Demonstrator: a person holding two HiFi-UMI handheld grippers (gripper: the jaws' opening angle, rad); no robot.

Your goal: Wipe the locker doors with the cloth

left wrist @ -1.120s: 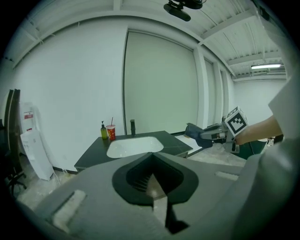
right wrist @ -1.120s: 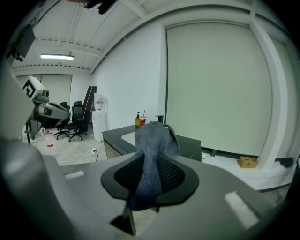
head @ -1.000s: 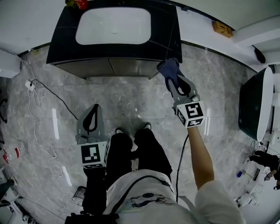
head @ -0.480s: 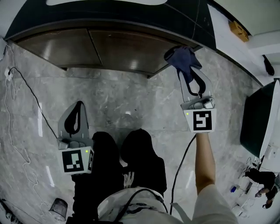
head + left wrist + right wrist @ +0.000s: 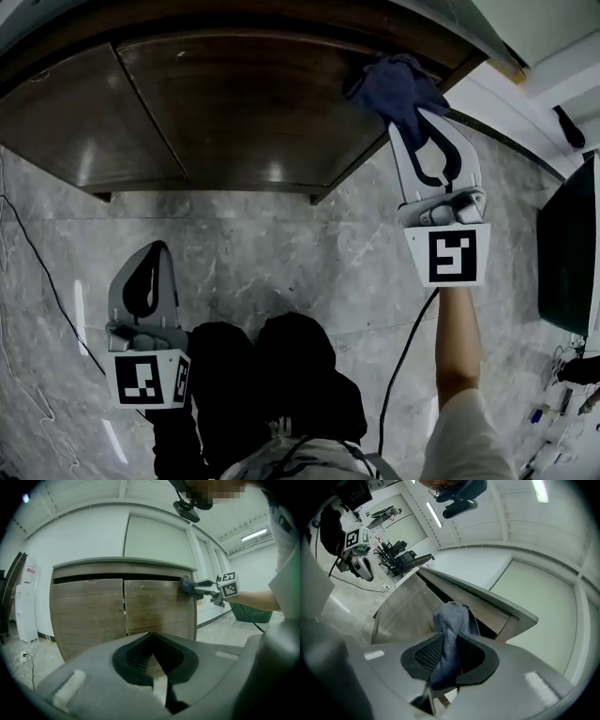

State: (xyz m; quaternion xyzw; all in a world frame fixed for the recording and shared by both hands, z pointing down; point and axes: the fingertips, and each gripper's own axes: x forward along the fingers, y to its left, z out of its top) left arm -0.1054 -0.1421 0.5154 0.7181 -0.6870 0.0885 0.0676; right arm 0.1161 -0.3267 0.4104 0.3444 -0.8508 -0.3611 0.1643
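Note:
The locker is a low cabinet with two brown wood doors, a left door [image 5: 66, 122] and a right door [image 5: 244, 103]. My right gripper [image 5: 419, 120] is shut on a dark blue cloth [image 5: 394, 89], and the cloth's bunched end presses on the right door's top right corner. In the right gripper view the cloth [image 5: 450, 625] runs between the jaws and hides the corner behind it. The left gripper view shows both doors [image 5: 159, 606] and the cloth [image 5: 187, 584] from the side. My left gripper [image 5: 157, 251] hangs low by the person's legs, shut and holding nothing, well away from the doors.
The person's dark-trousered legs [image 5: 272, 375] stand on grey marble floor [image 5: 281, 253] in front of the cabinet. A thin cable [image 5: 37, 272] trails along the floor at the left. A dark rounded fixture [image 5: 567, 253] stands at the right. A white appliance [image 5: 24, 606] sits left of the cabinet.
The head view has dropped closer to the cabinet, so the doors fill the top. My right gripper has carried the cloth onto the right door's top corner. The left gripper stays low.

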